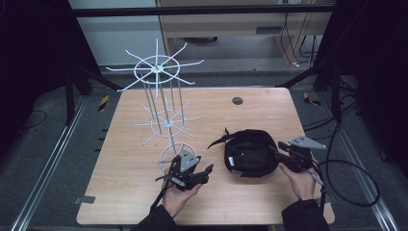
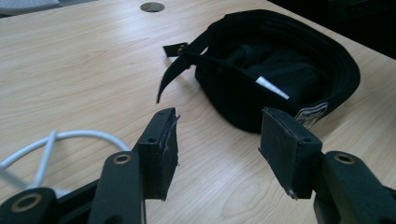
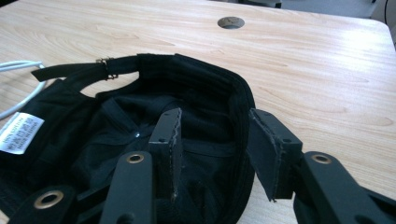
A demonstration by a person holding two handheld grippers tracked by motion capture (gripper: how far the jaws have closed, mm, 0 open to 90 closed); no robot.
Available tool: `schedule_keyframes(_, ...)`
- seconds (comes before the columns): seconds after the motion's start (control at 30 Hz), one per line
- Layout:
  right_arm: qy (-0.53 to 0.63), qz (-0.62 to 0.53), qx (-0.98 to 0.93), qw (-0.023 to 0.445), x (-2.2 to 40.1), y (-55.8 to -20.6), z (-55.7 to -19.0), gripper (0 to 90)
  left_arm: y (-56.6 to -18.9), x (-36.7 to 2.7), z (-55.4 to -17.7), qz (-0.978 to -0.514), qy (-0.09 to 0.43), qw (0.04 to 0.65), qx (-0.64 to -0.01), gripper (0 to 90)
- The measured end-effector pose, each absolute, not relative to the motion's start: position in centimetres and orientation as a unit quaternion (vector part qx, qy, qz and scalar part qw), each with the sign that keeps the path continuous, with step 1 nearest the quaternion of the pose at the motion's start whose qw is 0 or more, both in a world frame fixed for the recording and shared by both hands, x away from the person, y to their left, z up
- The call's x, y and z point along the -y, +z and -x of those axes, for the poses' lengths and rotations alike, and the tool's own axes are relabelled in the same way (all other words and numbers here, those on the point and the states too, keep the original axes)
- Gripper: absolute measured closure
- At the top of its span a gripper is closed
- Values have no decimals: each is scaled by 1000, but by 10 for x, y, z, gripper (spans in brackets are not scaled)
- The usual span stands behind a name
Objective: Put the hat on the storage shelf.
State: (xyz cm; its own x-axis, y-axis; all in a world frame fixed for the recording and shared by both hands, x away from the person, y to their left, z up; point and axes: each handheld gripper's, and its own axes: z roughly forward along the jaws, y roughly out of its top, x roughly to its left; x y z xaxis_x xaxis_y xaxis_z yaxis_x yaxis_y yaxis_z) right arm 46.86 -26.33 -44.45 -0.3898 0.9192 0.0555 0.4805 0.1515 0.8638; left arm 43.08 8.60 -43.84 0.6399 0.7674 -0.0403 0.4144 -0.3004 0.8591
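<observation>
Cap (image 1: pixel 248 153), black and upturned with its hollow facing the ceiling, lies on the wooden table (image 1: pixel 250 113) to the right of the white wire rack (image 1: pixel 161 103) (a spindly stand with spoked rings at several heights). It looks soft and light: cloth that will fold under a pinch, with only the stitched band around the opening and the brim offering some stiffness. The adjusting strap (image 2: pixel 175 74) trails loose off the side nearest the rack and would flop if used as a handle. The band at the rim seems the best place to take it, one pad inside and one outside.

Left of the cap, just in front of the rack's base ring, the left gripper (image 1: pixel 204 172) sits low over the table with its jaws spread and nothing between them; in the left gripper view its pads (image 2: pixel 164 151) frame bare wood, with the cap a little way ahead.

At the cap's right edge, the right gripper (image 1: pixel 275 156) straddles the rim. In the right gripper view one finger (image 3: pixel 169 147) is inside the hollow and the other outside, the band between them with a gap showing, so not yet pinched.
</observation>
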Motion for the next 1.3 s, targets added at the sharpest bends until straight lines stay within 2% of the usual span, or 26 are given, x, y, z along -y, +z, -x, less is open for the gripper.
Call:
schedule_keyframes(0.53, 398, -503, -726, 249, 268, -461, -479, 589, -435, -27, -455, -789, 184, 453, -372, 451)
schedule_keyframes(0.77, 379, -511, -732, 246, 272, -469, -485, 601, -451, -6, -466, -800, 172, 426, -385, 453)
schedule_keyframes(0.9, 365, -516, -738, 236, 273, -476, -488, 621, -460, -2, -469, -808, 163, 407, -393, 536)
schedule_keyframes(0.97, 364, -518, -739, 230, 272, -477, -489, 632, -461, -3, -470, -806, 159, 408, -398, 540)
schedule_keyframes(1.17, 351, -525, -745, 214, 270, -482, -491, 730, -465, -5, -473, -808, 148, 399, -407, 612)
schedule_keyframes(1.3, 368, -527, -738, 205, 271, -478, -489, 813, -468, -4, -473, -806, 138, 400, -413, 705)
